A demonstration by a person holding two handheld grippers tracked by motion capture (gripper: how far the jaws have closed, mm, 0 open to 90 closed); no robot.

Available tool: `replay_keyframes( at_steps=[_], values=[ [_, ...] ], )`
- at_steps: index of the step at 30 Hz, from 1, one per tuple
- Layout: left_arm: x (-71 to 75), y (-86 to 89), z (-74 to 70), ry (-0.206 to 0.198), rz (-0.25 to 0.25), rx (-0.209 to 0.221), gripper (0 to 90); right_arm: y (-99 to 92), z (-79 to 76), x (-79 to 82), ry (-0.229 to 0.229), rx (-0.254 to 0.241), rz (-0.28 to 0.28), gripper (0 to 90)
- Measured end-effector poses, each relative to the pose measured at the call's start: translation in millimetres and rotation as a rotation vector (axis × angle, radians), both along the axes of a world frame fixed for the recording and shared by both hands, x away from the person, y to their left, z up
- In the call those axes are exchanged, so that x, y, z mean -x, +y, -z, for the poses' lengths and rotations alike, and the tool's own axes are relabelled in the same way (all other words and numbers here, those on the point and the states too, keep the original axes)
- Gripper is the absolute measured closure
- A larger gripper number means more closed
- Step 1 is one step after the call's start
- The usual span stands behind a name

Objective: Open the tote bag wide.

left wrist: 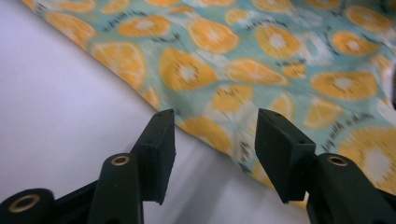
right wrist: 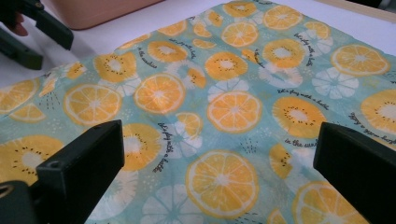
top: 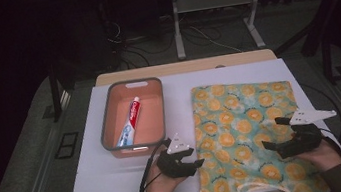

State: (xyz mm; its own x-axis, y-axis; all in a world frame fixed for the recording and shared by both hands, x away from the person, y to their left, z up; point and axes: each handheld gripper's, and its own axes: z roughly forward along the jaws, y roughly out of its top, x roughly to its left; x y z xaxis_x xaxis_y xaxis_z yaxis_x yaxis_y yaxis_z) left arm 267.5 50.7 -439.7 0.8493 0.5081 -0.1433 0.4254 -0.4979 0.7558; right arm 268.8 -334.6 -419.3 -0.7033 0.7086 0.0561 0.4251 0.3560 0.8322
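A teal cloth bag (top: pixel 242 116) printed with orange slices lies flat on the right half of the white mat. My left gripper (top: pixel 194 166) sits at the bag's left edge near the front, pointing toward it. In the left gripper view its jaws (left wrist: pixel 215 119) stand open with the bag's edge (left wrist: pixel 261 56) just beyond them and nothing between the pads. My right gripper (top: pixel 272 133) hovers over the bag's right side. Its jaws (right wrist: pixel 219 135) are wide open above the fabric (right wrist: pixel 224 93), gripping nothing.
A grey-rimmed pink bin (top: pixel 106 120) stands at the left of the white mat (top: pixel 178 90), with a toothpaste tube (top: pixel 131 119) lying inside it. The bag's cream handle (top: pixel 260 189) loops off the front edge. The left gripper (right wrist: pixel 32 32) appears far off in the right gripper view.
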Motion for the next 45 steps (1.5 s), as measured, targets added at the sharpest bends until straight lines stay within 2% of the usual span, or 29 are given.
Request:
replay_keyframes(
  at_steps=[5, 6, 7, 9, 10, 12, 15, 19, 21, 24, 26, 29, 32, 35, 37, 42, 43, 44, 45],
  values=[
    [-1.2, -7.3, 10.5, 0.036, 0.039, -0.021, 49.1, 0.5, 0.5, -0.4, 0.002, 0.001, 0.001, 1.8],
    [-1.1, -9.5, 12.4, 0.033, 0.047, -0.032, 55.5, 0.4, 0.4, -0.2, 0.001, 0.002, -0.001, 1.8],
    [0.2, -10.5, 12.4, 0.016, 0.046, -0.038, 55.5, 0.4, 0.4, -0.2, 0.001, 0.002, -0.001, 1.8],
    [2.1, -12.6, 12.9, -0.006, 0.062, -0.051, 67.5, -0.1, 0.2, -0.1, 0.0, 0.001, -0.001, 1.8],
    [3.2, -13.4, 13.3, -0.032, 0.063, -0.064, 73.5, -0.1, 0.3, -0.2, 0.002, 0.001, 0.001, 1.8],
    [2.1, -14.4, 13.3, -0.014, 0.085, -0.058, 89.2, 0.0, 0.5, -0.6, 0.002, 0.001, 0.001, 1.8],
    [1.4, -16.1, 12.2, -0.021, 0.09, -0.069, 89.6, 0.2, 0.2, 0.0, -0.002, 0.002, -0.002, 1.8],
    [-1.3, -20.4, 6.2, -0.065, 0.058, -0.081, 89.8, -0.8, -0.4, -0.1, -0.003, 0.0, 0.001, 1.8],
    [-6.2, -21.6, 1.2, -0.084, 0.033, -0.07, 89.8, -0.7, -0.7, 0.1, -0.004, -0.001, 0.002, 1.8],
    [-15.4, -22.3, -5.4, -0.115, -0.008, -0.075, 89.8, -0.8, -2.0, 0.0, -0.007, -0.001, 0.003, 1.8],
    [-21.0, -23.4, -8.3, -0.144, -0.046, -0.096, 89.8, -1.4, -2.6, -0.6, -0.008, 0.0, 0.004, 1.8],
    [-30.0, -24.8, -13.4, -0.176, -0.113, -0.104, 89.8, -1.1, -2.7, -0.8, -0.008, 0.001, 0.002, 1.8],
    [-40.7, -27.2, -17.1, -0.179, -0.189, -0.087, 89.7, -0.9, -2.6, -0.8, -0.007, 0.002, 0.0, 1.8],
    [-47.4, -29.5, -17.0, -0.154, -0.226, -0.047, 89.5, -0.2, -2.2, -0.9, -0.005, 0.006, -0.003, 1.8],
    [-47.0, -30.7, -16.0, -0.138, -0.222, -0.032, 88.2, 0.4, -1.9, -0.5, -0.006, 0.007, -0.009, 1.8],
    [-37.2, -25.8, -19.0, -0.116, -0.196, -0.019, 65.4, 4.4, -0.2, 0.4, 0.011, 0.015, -0.031, 1.8],
    [-34.3, -23.2, -20.2, -0.112, -0.19, -0.012, 63.2, 6.2, 0.5, 0.9, 0.014, 0.018, -0.039, 1.9],
    [-31.4, -20.3, -21.4, -0.11, -0.18, -0.005, 55.8, 11.3, 2.0, 2.7, 0.029, 0.027, -0.071, 2.1],
    [-28.2, -17.0, -22.3, -0.111, -0.165, 0.004, 55.8, 11.3, 2.0, 2.7, 0.029, 0.027, -0.071, 2.1]
  ],
)
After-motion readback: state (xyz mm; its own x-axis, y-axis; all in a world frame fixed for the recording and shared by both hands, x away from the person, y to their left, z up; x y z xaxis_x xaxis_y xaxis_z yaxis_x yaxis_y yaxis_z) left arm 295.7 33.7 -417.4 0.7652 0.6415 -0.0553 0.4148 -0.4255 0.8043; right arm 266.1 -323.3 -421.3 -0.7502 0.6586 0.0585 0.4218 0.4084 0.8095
